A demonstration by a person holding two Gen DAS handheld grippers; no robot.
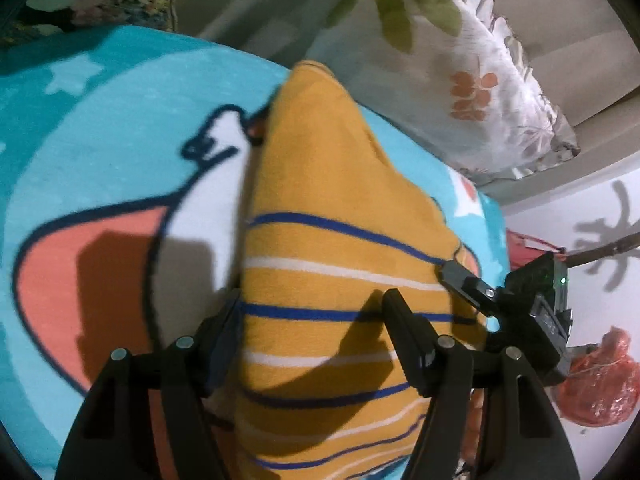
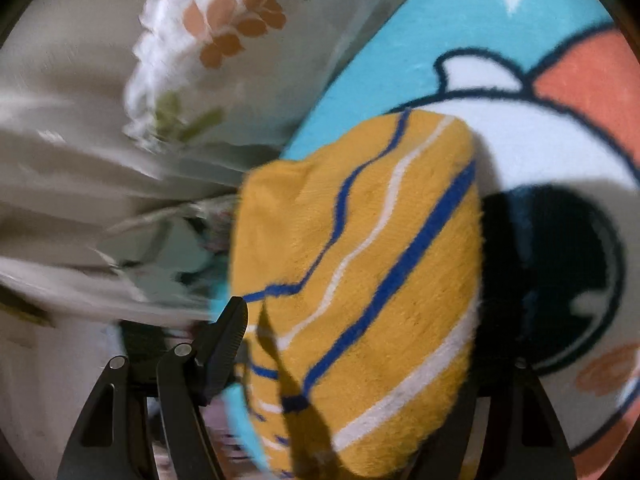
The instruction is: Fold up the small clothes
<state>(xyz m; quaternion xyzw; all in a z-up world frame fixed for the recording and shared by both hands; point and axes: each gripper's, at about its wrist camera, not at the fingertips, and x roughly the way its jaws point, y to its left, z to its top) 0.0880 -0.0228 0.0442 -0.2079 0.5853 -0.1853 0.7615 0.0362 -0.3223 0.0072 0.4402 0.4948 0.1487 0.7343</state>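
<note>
Fingers (image 1: 224,320) of the left gripper (image 1: 312,316) stand apart, one on each side of the garment (image 1: 320,208), a mustard fleece piece with blue and white stripes; whether they pinch the cloth or merely straddle it cannot be told. Garment: lying on a turquoise cartoon-print blanket (image 1: 100,128), narrowing to a point at its far end, its striped part nearest the left camera. Right gripper (image 1: 464,284): seen from the left wrist, one black finger touches the garment's right edge. From the right wrist, the garment (image 2: 360,264) bulges close to the lens and covers the right-hand finger; only the ribbed left-hand finger (image 2: 228,328) shows, at the cloth's left edge, so the state of the right gripper (image 2: 352,340) cannot be told. Beyond the blanket (image 2: 360,60): a floral pillow (image 1: 472,92), blurred in the right view (image 2: 224,28). Red plastic bag (image 1: 600,384) at the far right, off the blanket.
</note>
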